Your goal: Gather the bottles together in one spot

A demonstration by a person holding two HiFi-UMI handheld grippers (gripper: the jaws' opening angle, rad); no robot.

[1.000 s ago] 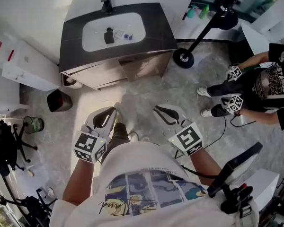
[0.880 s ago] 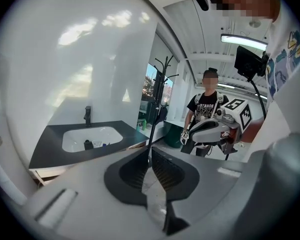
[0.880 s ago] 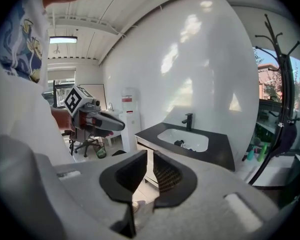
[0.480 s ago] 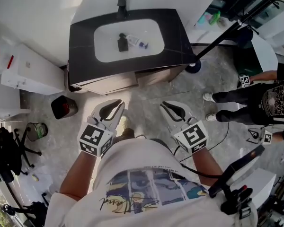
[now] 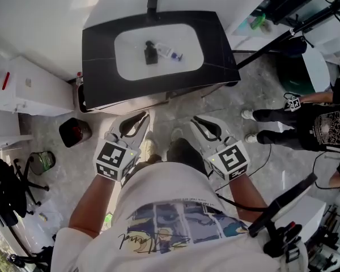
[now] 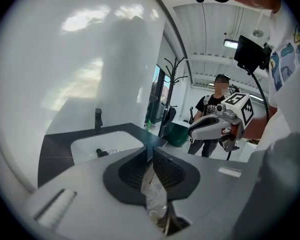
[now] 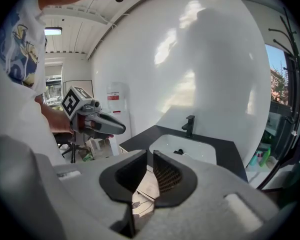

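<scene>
A dark bottle (image 5: 151, 54) and a clear bottle with a blue cap (image 5: 170, 52) lie side by side in the white basin (image 5: 130, 61) of a black vanity. The dark bottle (image 6: 101, 153) also shows in the left gripper view, and as a dark shape (image 7: 178, 151) in the right gripper view. My left gripper (image 5: 143, 117) and right gripper (image 5: 194, 120) hover side by side over the floor, just short of the vanity's front edge. Both point toward the sink. Each holds nothing: the left gripper (image 6: 151, 152) has opened to a thin slit, and the right gripper (image 7: 150, 155) shows the same slit.
A black faucet (image 5: 152, 0) stands behind the basin. A black bin (image 5: 73, 132) and a white cabinet (image 5: 28, 86) are on the left. A person (image 5: 323, 120) stands at the right near a slanted black pole (image 5: 272, 35). Green and teal bottles (image 5: 256, 21) sit at the back right.
The vanity has come nearer and lower in the head view. Both grippers have moved forward together toward its front edge, side by side and still with nothing in them.
</scene>
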